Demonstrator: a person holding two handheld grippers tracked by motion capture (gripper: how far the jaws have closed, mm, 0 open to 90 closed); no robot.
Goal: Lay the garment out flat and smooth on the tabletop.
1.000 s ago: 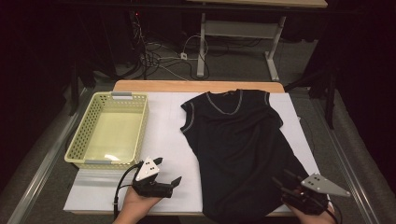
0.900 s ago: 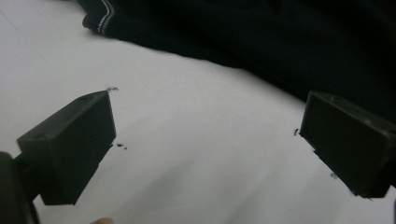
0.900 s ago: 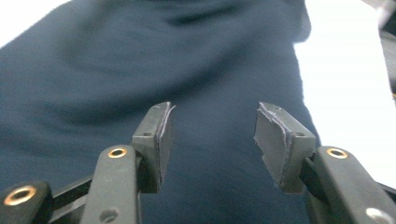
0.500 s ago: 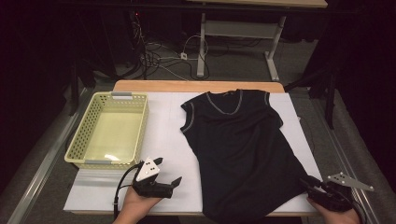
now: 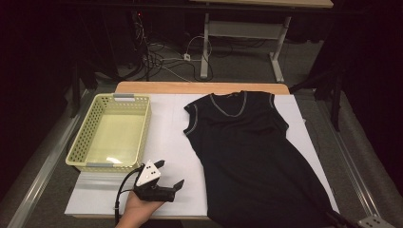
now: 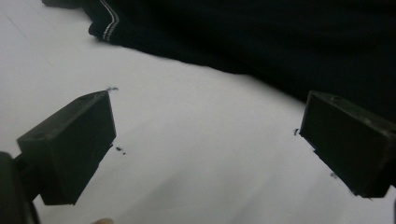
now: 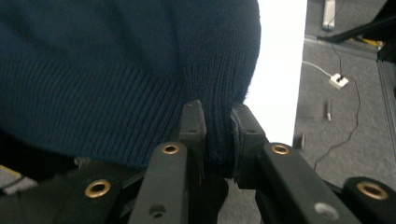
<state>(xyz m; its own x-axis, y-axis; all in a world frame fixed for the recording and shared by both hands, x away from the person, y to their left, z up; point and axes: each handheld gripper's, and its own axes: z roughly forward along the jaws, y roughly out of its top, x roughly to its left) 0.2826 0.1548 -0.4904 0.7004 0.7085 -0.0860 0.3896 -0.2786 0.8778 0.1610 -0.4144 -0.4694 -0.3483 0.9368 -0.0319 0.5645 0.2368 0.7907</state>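
A dark sleeveless knit top [image 5: 252, 152] with pale trim at neck and armholes lies flat on the white sheet [image 5: 166, 137], hem toward me. My right gripper [image 7: 215, 126] is shut on the ribbed hem [image 7: 212, 93] at the top's near right corner; in the high view it sits at the bottom right edge [image 5: 342, 219]. My left gripper [image 5: 166, 178] rests on the white sheet to the left of the top, jaws open with nothing between them [image 6: 205, 140]. In the left gripper view, the top's edge and striped armhole trim [image 6: 109, 30] lie ahead of it.
A pale yellow plastic basket [image 5: 78, 149] stands on the table's left side. The table's wooden far edge [image 5: 199, 88] lies beyond the top. Metal rails [image 5: 43, 175] run along both sides, and cables [image 5: 161, 57] lie on the floor behind.
My right gripper has drawn back toward the near right corner, carrying the hem with it and stretching the top's lower right corner. The left gripper has stayed put.
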